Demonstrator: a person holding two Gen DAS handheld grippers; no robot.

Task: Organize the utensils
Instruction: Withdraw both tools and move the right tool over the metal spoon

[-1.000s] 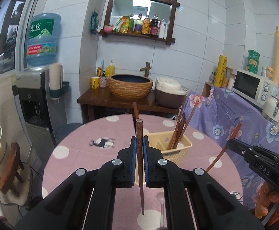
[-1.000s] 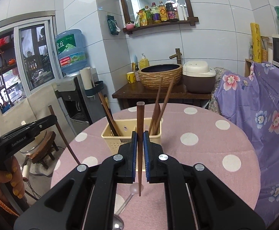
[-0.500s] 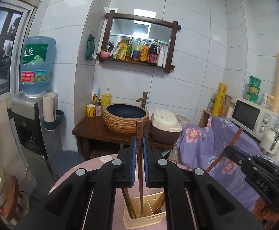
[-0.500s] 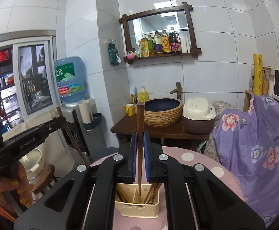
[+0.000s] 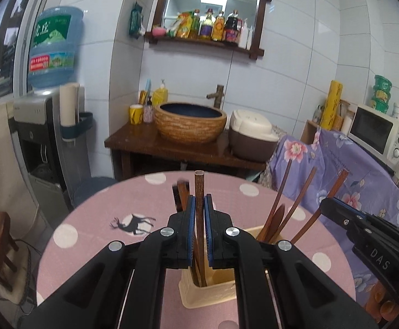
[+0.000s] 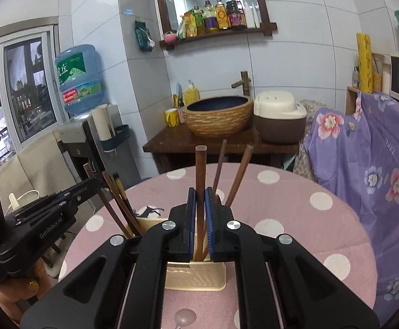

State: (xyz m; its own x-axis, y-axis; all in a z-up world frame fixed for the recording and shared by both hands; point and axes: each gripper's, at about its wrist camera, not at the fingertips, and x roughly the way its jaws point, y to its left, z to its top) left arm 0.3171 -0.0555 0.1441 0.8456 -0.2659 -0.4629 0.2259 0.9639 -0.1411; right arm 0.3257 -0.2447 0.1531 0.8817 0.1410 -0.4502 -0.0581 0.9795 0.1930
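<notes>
Over the cream plastic utensil holder (image 5: pixel 213 290) on the pink polka-dot counter (image 5: pixel 95 219), the left gripper (image 5: pixel 198 235) and the right gripper (image 6: pixel 198 227) each clamp a dark wooden chopstick (image 5: pixel 198 189) upright, tips lowered inside for a clean drop.

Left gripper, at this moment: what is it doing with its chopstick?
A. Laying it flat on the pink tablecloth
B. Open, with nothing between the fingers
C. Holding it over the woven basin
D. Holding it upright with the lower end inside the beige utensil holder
D. The left gripper is shut on a wooden chopstick standing upright, its lower end down inside a compartment of the beige utensil holder on the table.
</notes>
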